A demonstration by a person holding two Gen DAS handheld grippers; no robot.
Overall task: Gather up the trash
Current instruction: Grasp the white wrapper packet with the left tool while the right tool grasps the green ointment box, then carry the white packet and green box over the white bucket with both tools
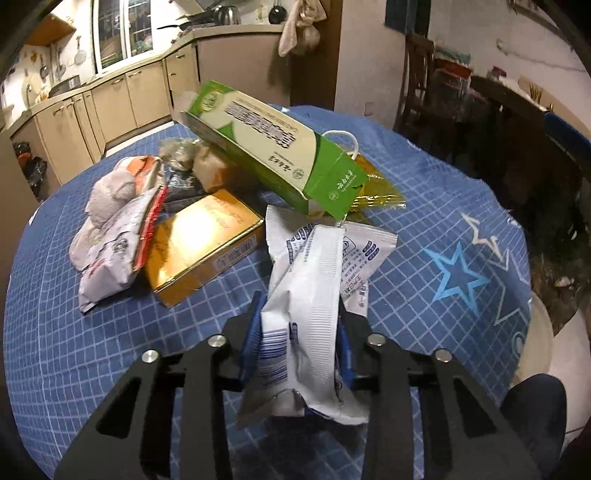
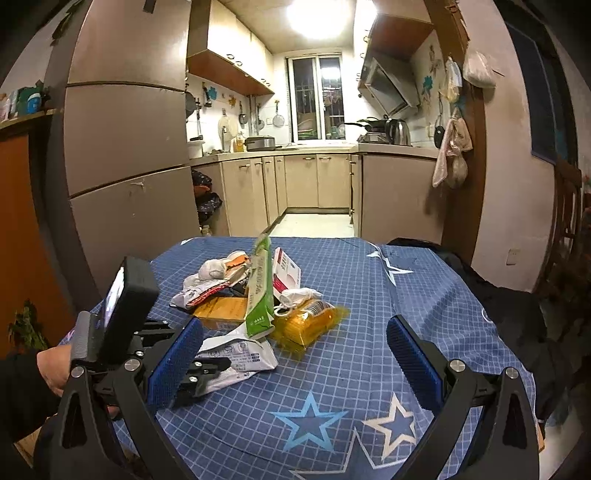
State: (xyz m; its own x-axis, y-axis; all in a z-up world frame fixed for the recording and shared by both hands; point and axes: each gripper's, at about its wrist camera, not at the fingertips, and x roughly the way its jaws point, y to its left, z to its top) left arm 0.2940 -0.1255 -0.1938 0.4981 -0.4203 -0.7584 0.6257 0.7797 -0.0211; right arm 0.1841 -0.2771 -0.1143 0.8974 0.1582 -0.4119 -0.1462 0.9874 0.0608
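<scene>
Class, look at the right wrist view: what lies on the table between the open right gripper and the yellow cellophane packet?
Only bare blue checked tablecloth lies between the right gripper and the yellow packet; the right wrist view shows this.

Night kitchen, one bright lamp, bent fisheye edges

A round ceiling light [image 2: 320,17] far up in the right wrist view glows so bright it turns plain white. It makes a shiny glare on the gold box [image 1: 202,246] in the left wrist view. The far right of the room is dim and hard to see. Walls and cupboards curve near the edges, and the corners go black. The green box [image 1: 273,147] looks a bit soft and blurry. The blue tabletop [image 2: 369,350] is evenly lit.
</scene>
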